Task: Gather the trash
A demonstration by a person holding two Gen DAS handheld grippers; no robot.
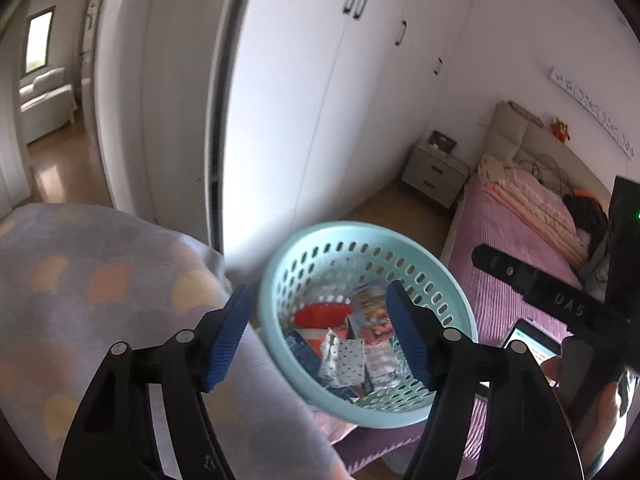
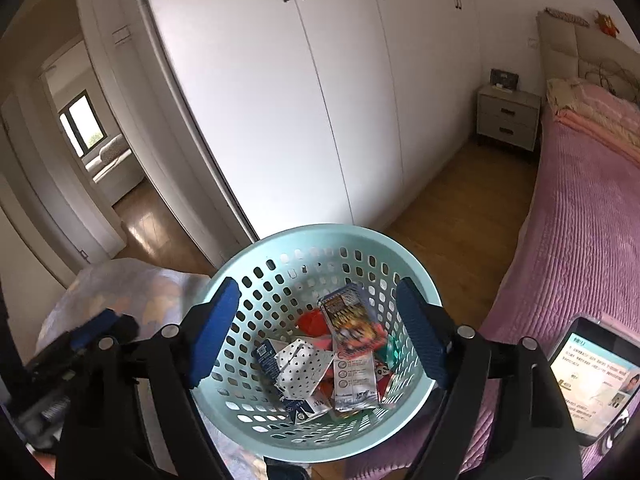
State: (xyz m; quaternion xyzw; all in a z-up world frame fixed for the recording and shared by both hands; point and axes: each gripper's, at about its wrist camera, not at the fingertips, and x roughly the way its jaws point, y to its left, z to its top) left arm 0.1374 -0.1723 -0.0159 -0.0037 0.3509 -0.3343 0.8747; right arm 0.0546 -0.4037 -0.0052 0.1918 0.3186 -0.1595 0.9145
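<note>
A light teal perforated basket (image 2: 276,248) sits at the bed's corner and holds several trash wrappers (image 2: 348,344), among them a dotted white one and a red one. It also shows in the left wrist view (image 1: 360,236). My right gripper (image 2: 320,330) is open and empty, its blue pads on either side of the basket's inside, above the wrappers. My left gripper (image 1: 320,334) is open and empty, held over the basket's near left rim. The right gripper body (image 1: 540,292) shows at the right of the left wrist view.
A pink-purple bed (image 2: 580,220) lies to the right with a lit phone (image 2: 592,376) on it. A patterned grey pillow or cushion (image 1: 100,280) is at the left. White wardrobe doors (image 2: 300,100), a grey nightstand (image 2: 508,116), wooden floor and an open doorway (image 2: 96,152) lie beyond.
</note>
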